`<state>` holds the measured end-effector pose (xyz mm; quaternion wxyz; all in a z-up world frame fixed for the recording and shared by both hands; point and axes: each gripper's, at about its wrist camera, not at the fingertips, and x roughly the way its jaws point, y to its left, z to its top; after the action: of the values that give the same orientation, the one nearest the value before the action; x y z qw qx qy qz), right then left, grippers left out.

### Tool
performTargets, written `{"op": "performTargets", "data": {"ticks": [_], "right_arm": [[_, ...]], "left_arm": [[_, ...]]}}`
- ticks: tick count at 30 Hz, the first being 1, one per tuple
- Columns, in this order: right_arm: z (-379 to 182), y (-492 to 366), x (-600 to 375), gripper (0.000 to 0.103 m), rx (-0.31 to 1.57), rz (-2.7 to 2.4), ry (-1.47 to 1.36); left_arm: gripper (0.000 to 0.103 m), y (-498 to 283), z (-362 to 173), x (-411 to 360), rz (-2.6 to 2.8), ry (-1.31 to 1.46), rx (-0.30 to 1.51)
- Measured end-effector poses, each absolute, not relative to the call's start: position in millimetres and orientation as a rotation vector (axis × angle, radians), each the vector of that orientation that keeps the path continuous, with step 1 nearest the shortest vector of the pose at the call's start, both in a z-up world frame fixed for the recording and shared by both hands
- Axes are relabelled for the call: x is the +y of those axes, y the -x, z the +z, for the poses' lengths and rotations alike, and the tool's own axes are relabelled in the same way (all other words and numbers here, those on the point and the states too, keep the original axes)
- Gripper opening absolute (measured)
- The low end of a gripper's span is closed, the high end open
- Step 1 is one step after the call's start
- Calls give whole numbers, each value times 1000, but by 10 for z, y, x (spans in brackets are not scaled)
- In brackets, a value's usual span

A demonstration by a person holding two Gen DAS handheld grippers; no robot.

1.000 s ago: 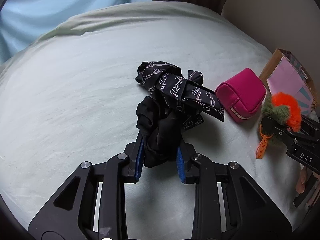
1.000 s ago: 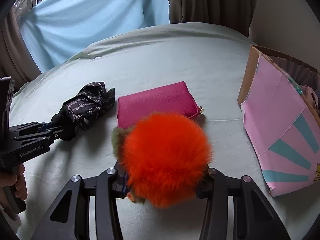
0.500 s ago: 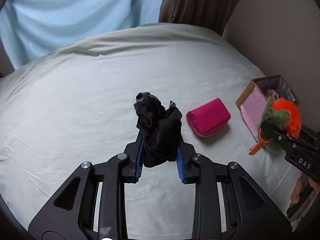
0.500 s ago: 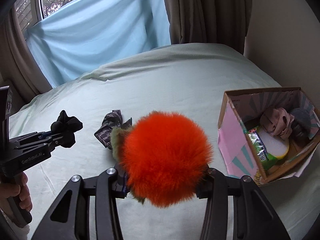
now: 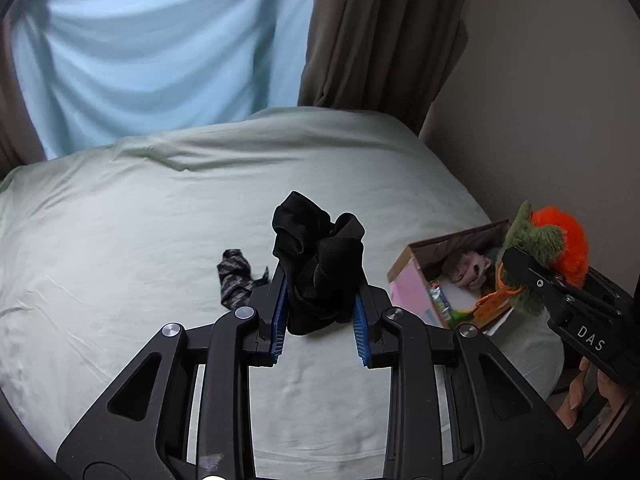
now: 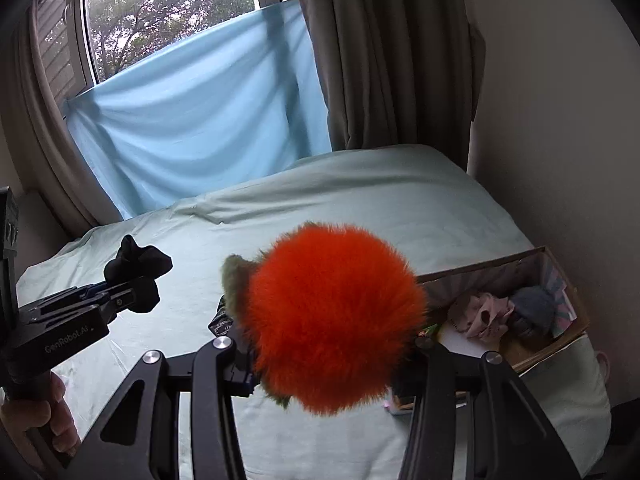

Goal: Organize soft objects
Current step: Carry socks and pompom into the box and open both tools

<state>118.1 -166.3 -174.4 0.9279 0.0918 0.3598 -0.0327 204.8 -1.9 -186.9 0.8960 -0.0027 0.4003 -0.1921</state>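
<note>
A pale green bed (image 5: 120,260) fills most of both views, its far edge running under a blue sheet (image 5: 160,60) hung over the window and brown curtains (image 5: 380,32) at the far right corner. At the bed's right edge sits an open cardboard box (image 6: 560,344) with a pink patterned side; inside it lie a pinkish crumpled cloth (image 6: 480,314), a grey-blue soft item (image 6: 534,304) and something white and green that is too hidden to name.

The right gripper (image 6: 332,364) is held up near the box, its jaws pressed onto an orange and green fluffy toy (image 6: 332,312); in the left wrist view an orange tag (image 5: 494,300) hangs from the toy above the box opening.

The left gripper (image 5: 320,320) is raised over the middle of the bed, its blue pads (image 5: 279,320) pinching a black scrunchie (image 5: 318,264) that stands up between them.

A black patterned fabric piece (image 5: 234,282) lies flat on the bed, just beyond the left gripper.
</note>
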Motion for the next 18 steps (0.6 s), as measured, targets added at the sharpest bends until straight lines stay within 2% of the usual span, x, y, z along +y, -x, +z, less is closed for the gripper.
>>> {"op": "performTargets", "data": {"ticks": [9, 18], "right_arm": [[-1198, -1149, -2616, 43, 725, -72, -155], [-1340, -1259, -3566, 43, 805, -70, -149]], "left_arm": [[25, -1897, -1489, -1028, -371, 54, 826], [25, -1890, -1802, -2190, -379, 76, 921]]}}
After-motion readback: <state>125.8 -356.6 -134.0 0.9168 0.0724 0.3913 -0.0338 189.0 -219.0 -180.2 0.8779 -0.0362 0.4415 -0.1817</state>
